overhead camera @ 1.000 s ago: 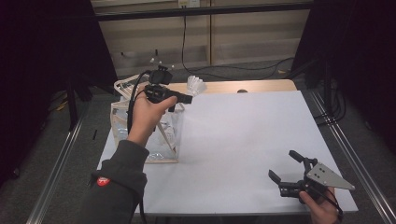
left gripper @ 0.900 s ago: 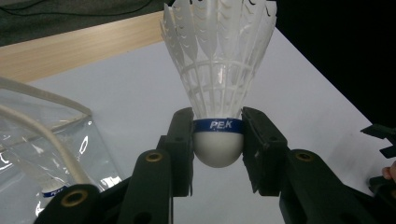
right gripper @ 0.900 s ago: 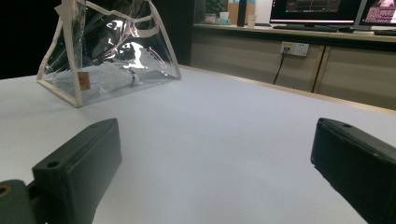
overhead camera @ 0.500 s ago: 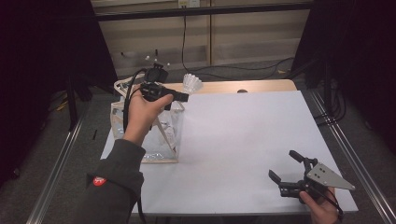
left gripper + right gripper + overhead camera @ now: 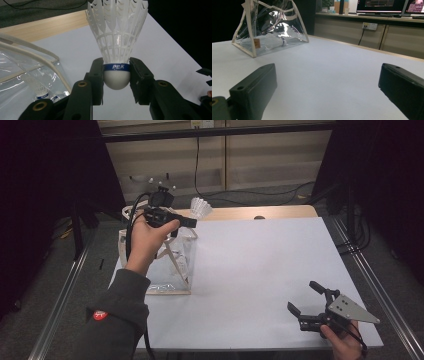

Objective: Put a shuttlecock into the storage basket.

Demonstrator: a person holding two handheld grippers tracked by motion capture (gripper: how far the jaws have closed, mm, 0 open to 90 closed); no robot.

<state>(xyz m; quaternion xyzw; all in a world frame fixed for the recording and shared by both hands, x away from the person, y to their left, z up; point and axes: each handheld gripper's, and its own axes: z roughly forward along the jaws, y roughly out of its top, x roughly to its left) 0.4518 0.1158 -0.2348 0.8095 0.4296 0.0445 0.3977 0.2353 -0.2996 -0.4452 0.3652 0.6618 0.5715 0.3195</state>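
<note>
High view: the white bench carries a clear plastic bag at its left edge, with more shuttlecocks lying inside. Above the bag, the left tool is raised off the bench, clamped on the cork of a white shuttlecock. Near the front right corner, the right tool rests with jaws spread wide, nothing between them.

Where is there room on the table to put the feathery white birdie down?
The widest bare patch of the white table lies between the clear plastic bag with cream trim and the right gripper, up to the wooden far edge. It is crowded at the left, where the left gripper holds the white shuttlecock above the bag.
</note>
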